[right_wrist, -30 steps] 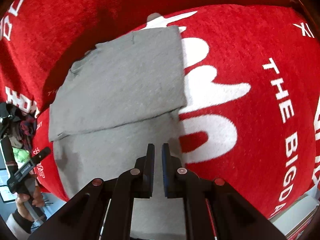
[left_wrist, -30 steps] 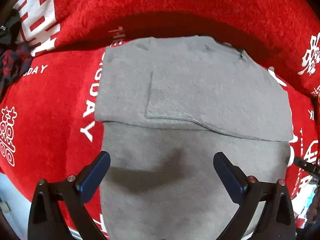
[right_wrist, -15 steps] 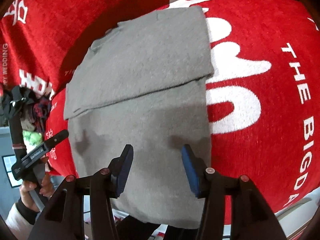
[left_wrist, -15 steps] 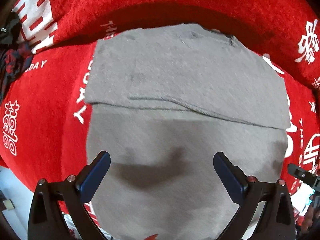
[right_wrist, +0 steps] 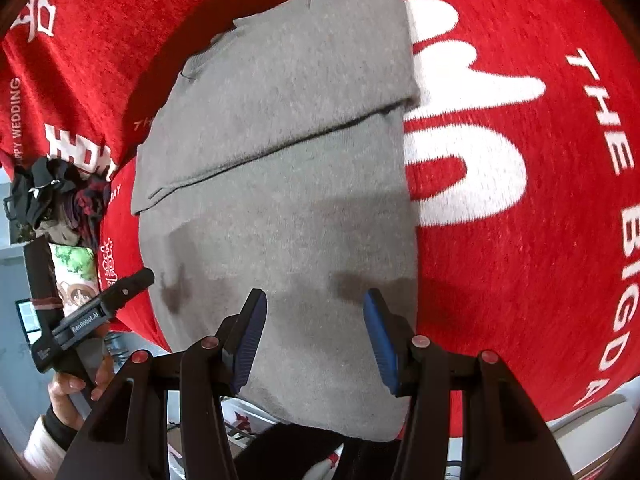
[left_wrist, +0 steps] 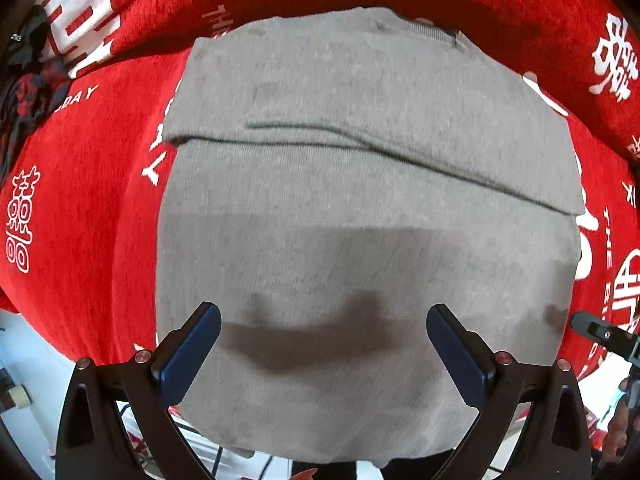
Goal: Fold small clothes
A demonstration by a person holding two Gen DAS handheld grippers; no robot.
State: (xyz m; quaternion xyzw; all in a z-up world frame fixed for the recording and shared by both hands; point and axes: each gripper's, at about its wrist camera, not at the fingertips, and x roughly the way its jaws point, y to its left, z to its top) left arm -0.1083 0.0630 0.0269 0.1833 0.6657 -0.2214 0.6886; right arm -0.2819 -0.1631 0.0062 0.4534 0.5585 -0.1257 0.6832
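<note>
Two claws hang open over one grey garment (left_wrist: 360, 240), neither pinching cloth. The left claw (left_wrist: 324, 356) stands wide above the garment's near hem; the right claw (right_wrist: 316, 336) is parted about halfway over the same hem, nothing between its blue pads (right_wrist: 380, 344). At nine o'clock in the right wrist view a hand (right_wrist: 76, 388) grips the left claw's handle. Farther off, toward twelve o'clock, the garment's top part is folded down, lying on a red lettered cloth (right_wrist: 540, 160). A clothes pile (right_wrist: 60, 196) sits at nine o'clock.
</note>
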